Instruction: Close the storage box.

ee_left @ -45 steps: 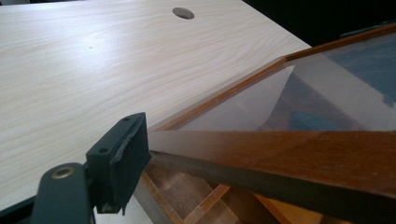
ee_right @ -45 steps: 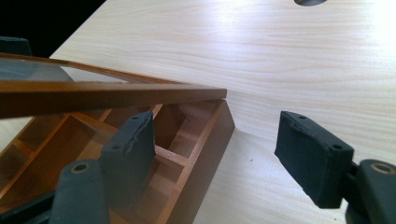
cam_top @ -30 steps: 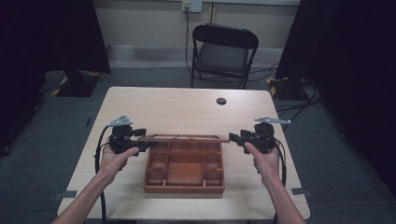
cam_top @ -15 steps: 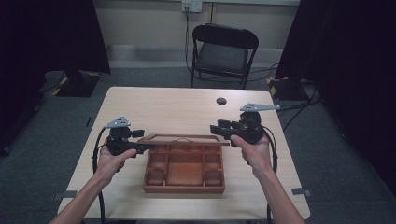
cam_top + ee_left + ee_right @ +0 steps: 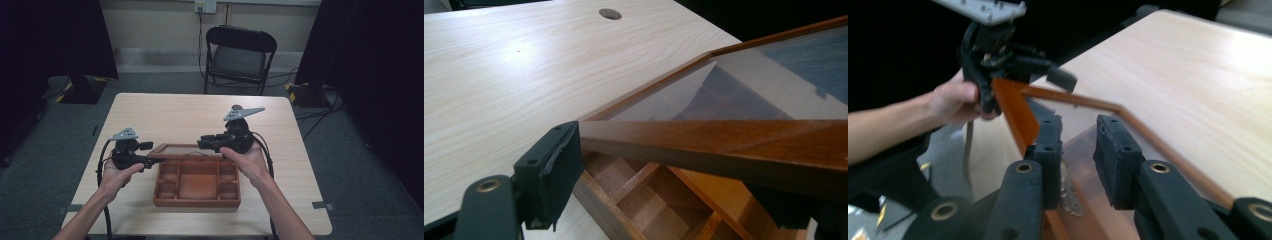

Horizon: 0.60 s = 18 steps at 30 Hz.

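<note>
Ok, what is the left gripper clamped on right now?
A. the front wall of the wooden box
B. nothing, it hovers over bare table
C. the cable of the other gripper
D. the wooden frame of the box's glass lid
D: in the left gripper view the left gripper pinches the wooden frame of the glass lid, raised above the compartments of the wooden box.

Looks like a lab or recording studio rather than a home. Dark curtains (image 5: pixel 60 40) hanging on both sides, grey carpet (image 5: pixel 45 150) with tape marks, cables (image 5: pixel 315 117) trailing across the floor well beyond the right gripper (image 5: pixel 207 142). A bare pale table (image 5: pixel 165 112) with a cable hole, a black folding chair (image 5: pixel 240 57) past its far edge, probably a wall socket (image 5: pixel 205 6) above.
</note>
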Available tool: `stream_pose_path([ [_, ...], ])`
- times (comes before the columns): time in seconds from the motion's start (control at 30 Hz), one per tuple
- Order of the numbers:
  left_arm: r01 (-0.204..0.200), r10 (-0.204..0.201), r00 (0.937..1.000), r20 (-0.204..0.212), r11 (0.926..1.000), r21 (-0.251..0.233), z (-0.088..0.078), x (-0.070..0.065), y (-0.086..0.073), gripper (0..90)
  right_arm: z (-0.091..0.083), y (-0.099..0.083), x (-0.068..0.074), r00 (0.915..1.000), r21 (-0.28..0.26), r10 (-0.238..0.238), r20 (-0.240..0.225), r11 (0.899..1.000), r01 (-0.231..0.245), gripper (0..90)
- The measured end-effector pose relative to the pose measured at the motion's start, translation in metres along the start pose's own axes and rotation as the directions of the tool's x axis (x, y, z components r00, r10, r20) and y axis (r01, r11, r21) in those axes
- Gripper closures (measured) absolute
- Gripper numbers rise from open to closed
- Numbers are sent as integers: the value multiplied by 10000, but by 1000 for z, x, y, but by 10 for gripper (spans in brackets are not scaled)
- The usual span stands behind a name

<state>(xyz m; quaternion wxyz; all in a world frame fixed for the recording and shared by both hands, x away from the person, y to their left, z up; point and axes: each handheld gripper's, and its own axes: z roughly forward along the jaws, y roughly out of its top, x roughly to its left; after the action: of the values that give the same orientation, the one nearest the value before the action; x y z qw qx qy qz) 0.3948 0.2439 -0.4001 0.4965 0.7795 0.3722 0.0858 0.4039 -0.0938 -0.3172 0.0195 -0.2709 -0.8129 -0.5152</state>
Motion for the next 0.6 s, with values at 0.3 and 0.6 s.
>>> stream_pose_path([
  [0.3, -12, 12, 10000, 60, 10000, 32, -2, -1, -4, 195, 11, -8, 0, 9992, 527, -15, -403, 9986, 36, 798],
  [0.6, -92, 92, 9999, 50, 9998, 148, 0, -2, -5, 197, 16, -11, -1, 9963, 1013, 296, -805, 9946, -214, 786],
])
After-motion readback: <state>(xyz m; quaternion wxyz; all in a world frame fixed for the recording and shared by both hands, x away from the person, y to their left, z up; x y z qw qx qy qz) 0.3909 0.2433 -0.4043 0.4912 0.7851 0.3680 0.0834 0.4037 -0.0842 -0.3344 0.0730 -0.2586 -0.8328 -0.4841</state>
